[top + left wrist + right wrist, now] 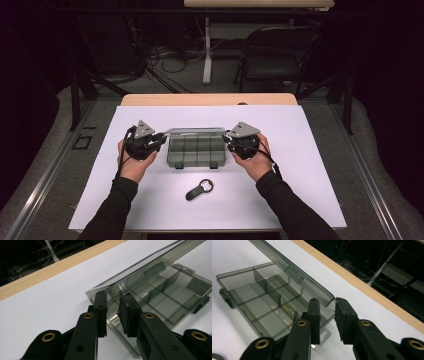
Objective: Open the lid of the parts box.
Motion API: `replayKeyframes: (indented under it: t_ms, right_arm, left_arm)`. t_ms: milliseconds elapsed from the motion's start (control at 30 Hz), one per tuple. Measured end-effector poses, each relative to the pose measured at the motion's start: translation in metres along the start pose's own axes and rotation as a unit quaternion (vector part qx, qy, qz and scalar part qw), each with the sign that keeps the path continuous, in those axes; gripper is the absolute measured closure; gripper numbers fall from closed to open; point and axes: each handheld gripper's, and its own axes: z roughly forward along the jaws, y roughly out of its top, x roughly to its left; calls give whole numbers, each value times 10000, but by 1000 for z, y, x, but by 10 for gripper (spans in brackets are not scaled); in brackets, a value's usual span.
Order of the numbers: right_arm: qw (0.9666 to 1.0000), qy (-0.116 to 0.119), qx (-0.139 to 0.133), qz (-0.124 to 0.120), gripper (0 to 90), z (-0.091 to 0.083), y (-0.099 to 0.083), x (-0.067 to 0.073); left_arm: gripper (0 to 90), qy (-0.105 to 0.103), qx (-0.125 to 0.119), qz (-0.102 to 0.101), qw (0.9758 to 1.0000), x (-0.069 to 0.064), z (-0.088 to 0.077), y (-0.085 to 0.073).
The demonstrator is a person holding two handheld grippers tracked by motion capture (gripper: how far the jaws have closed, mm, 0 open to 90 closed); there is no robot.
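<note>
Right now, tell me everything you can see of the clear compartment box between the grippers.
The compartment box is smoky, see-through plastic, a shallow rectangular tray split by dividers into a grid of cells that look empty. Two dark latches sit on its near edge. Its hinged lid is raised partway, tilted up off the tray. It lies flat on the white table cover. The left gripper has its jaws astride one lid corner; the right gripper sits at the other corner, jaws apart.

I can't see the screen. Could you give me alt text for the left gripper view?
Two black jaws of the left tool sit apart around the corner of a clear smoky lid, raised over an empty compartment box. The box rests on a white table cover with a wooden edge behind.
</note>
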Motion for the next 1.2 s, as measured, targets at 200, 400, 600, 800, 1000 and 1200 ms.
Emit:
replayKeyframes:
  t_ms: [200, 400, 600, 800, 1000, 1200]
  right_arm:
    - [10000, -8, 35, 47, 761, 5, 9, -8]
    - [10000, -38, 54, 48, 771, 10, 14, -12]
    - [9998, 0, 33, 170, 794, 15, 19, -21]
    - [9997, -35, 36, 240, 802, 20, 23, -25]
    - [9997, -72, 27, 247, 808, 24, 24, -26]
    - [9996, -34, -17, 287, 811, 28, 21, -29]
  left_arm:
    - [759, 1, -38, -59, 10000, 7, 3, 10]
    - [739, -3, -9, -36, 10000, 11, 9, 18]
    - [733, 39, -31, -41, 10000, 14, 14, 25]
    - [753, 112, 66, -25, 9999, 17, 20, 29]
    - [801, 142, 111, -23, 9998, 20, 22, 30]
    - [805, 141, 112, -40, 9998, 22, 24, 31]
